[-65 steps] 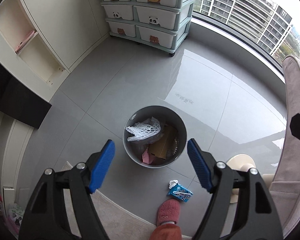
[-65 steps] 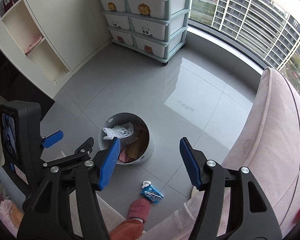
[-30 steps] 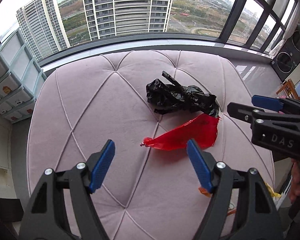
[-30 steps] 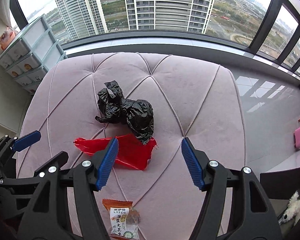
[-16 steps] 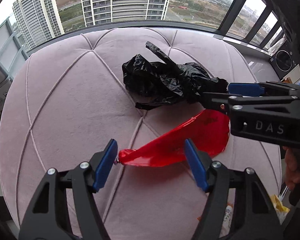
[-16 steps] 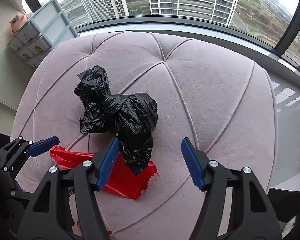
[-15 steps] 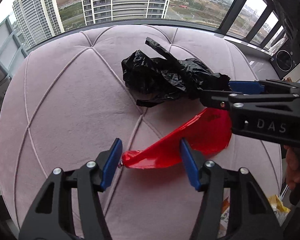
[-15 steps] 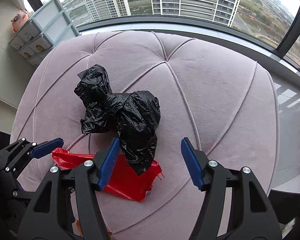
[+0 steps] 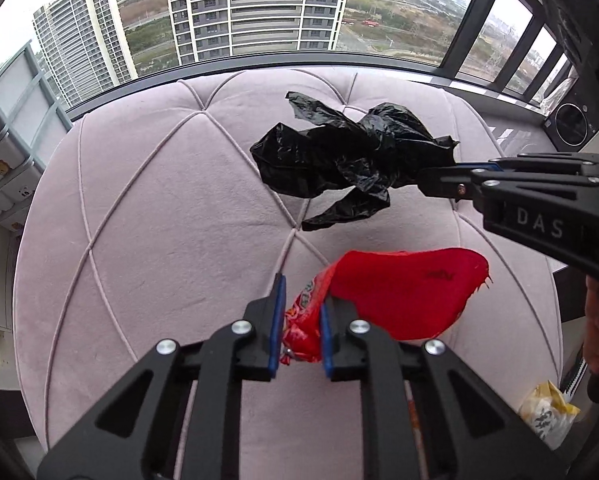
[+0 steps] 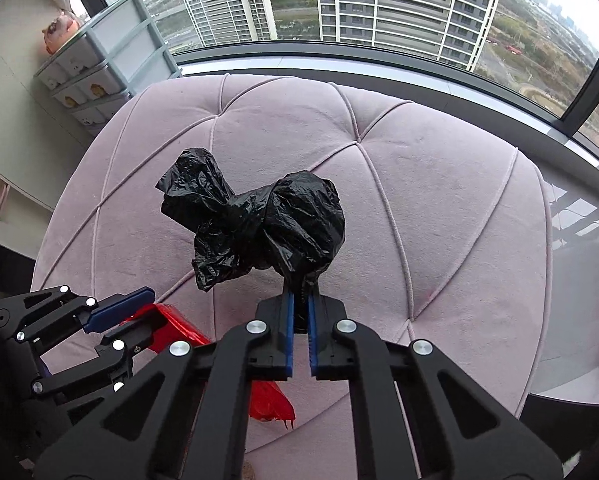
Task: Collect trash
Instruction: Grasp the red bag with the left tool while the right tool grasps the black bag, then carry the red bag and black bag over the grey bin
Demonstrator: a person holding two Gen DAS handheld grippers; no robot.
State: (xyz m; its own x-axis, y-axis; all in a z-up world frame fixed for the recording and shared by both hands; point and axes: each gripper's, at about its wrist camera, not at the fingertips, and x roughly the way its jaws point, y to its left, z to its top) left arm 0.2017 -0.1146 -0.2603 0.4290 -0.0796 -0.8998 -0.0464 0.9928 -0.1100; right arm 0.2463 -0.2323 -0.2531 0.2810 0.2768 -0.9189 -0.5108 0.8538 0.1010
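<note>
Your left gripper (image 9: 301, 322) has just closed on the red wrapper (image 9: 399, 294), and your right gripper (image 10: 300, 322) on the black bag (image 10: 259, 224), over the pink ottoman (image 10: 439, 208). Lift both straight up, grips firm, so neither slips.

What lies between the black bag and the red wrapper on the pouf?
Only bare pink cushion separates the black bag from the red wrapper, clearest in the left wrist view.

Low centre: left gripper (image 9: 300, 312), jaws just closed, pinching red snack wrapper (image 9: 403, 292) on pink tufted ottoman (image 9: 159, 220). Right: right gripper (image 9: 431, 178) clamping black plastic bag (image 9: 347, 160).
</note>
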